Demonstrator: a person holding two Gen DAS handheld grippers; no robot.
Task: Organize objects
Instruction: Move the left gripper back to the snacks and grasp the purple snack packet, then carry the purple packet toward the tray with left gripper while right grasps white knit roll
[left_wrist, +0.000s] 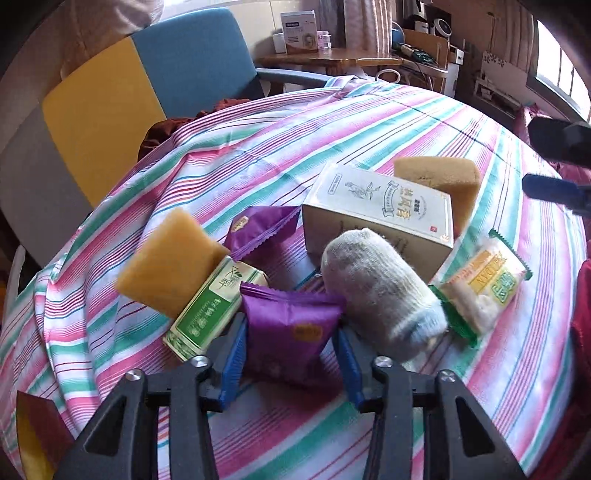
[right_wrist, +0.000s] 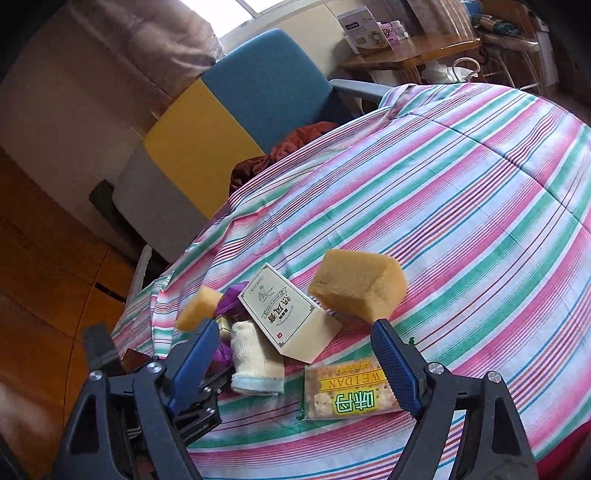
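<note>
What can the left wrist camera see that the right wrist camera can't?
Only the left wrist view shows the green-and-white box clearly, and the left gripper squeezing a purple packet. Only the right wrist view shows the wooden floor. Both show the white box, rolled sock, cracker packet and two sponges.

Left claw (left_wrist: 291, 343) angled downward, blue fingers pressed against both sides of a purple snack packet (left_wrist: 290, 332), right claw (right_wrist: 295, 365) tilted down, fingers spread wide
</note>
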